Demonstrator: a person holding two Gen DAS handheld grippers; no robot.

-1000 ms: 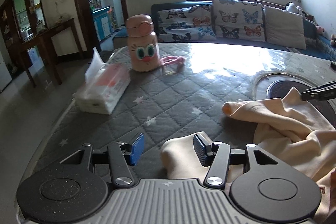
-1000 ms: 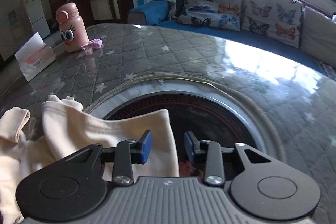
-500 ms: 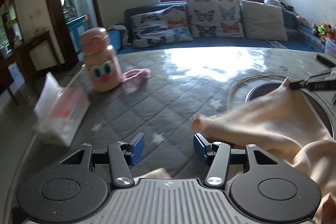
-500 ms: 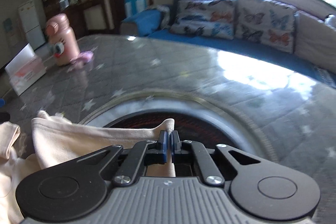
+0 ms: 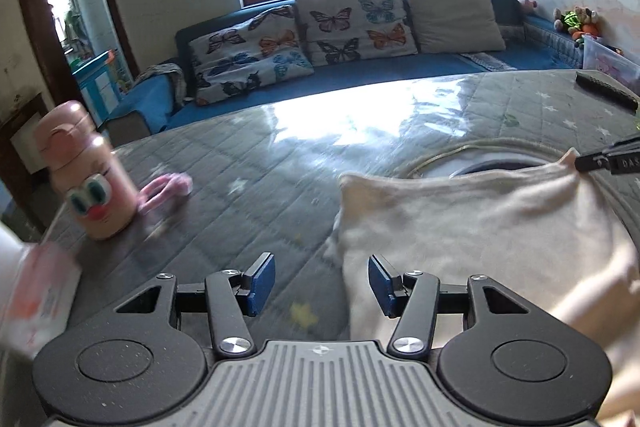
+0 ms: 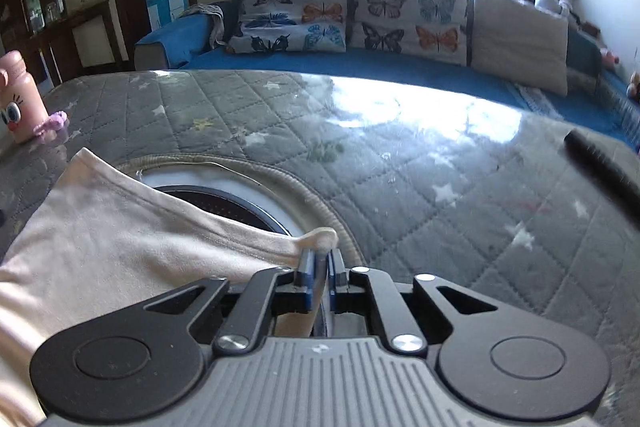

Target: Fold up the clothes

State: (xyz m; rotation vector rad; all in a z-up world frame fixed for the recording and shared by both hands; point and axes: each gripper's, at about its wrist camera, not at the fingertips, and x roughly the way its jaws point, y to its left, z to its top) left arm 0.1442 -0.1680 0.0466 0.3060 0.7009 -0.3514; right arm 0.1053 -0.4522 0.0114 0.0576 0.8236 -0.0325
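Note:
A cream garment (image 5: 480, 239) lies spread on the grey quilted table, partly over a round black hob. My right gripper (image 6: 320, 277) is shut on the garment's far right corner (image 6: 320, 239); its tip shows in the left wrist view (image 5: 600, 161) pinching that corner. The garment's top edge (image 6: 160, 203) runs left from there, pulled fairly straight. My left gripper (image 5: 322, 283) is open and empty, low over the table at the garment's left edge; the cloth reaches its right finger (image 5: 380, 283).
A pink bottle with a cartoon face (image 5: 92, 183) and a pink hair tie (image 5: 168, 187) stand at the left. A tissue pack (image 5: 36, 299) is at the near left. A black remote (image 5: 606, 91) lies at the far right. A sofa with butterfly cushions (image 5: 304, 39) is behind.
My right gripper closed on the garment's corner and pulled it right, spreading the cloth. My left gripper let go of the cloth's near left part and swung right, staying open.

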